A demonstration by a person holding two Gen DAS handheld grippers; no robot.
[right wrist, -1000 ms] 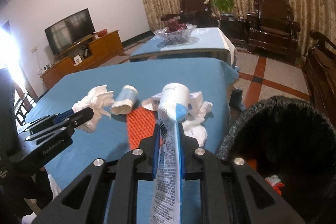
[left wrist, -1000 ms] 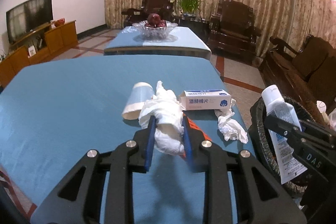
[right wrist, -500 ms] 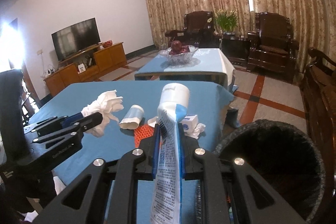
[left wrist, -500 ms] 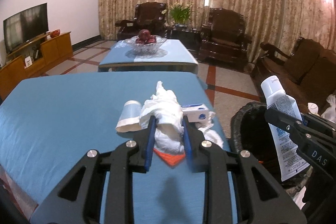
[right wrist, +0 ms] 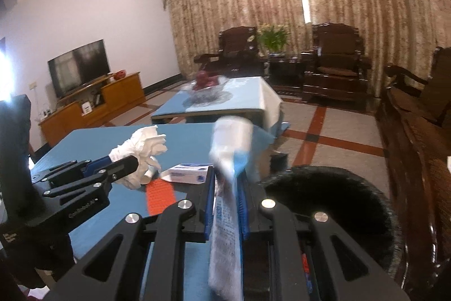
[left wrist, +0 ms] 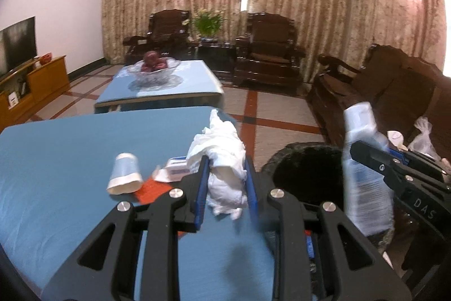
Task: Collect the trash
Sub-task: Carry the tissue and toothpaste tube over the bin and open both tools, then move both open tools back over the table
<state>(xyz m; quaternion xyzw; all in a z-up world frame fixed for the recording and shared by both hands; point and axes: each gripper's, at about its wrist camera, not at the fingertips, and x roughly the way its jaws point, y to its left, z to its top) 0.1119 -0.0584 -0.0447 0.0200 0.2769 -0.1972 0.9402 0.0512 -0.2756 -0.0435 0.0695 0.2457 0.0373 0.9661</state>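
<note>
Curtained windows and dark wooden armchairs close off the far side of this living room, and nearer the cameras a blue-covered table carries what is left of the litter, with a black trash bin standing on the floor just off its right-hand edge. Both tools are loaded, so the step in hand looks like the carry from table to bin; the next move calls for bringing each load over the dark mouth of the bin and only then letting the jaws part, one at a time, so nothing lands on the rim or the floor. On the table a paper cup lies on its side, a small blue-and-white box sits beside it, and an orange mesh piece lies in front of them, all yet to be collected. Clamped in the left gripper is a crumpled white tissue wad, its jaws squeezed onto the soft bulk and held above the table near the edge. Closed almost together, the right gripper pinches a flattened white-and-blue tube, cap end up, beside the bin opening.
</note>
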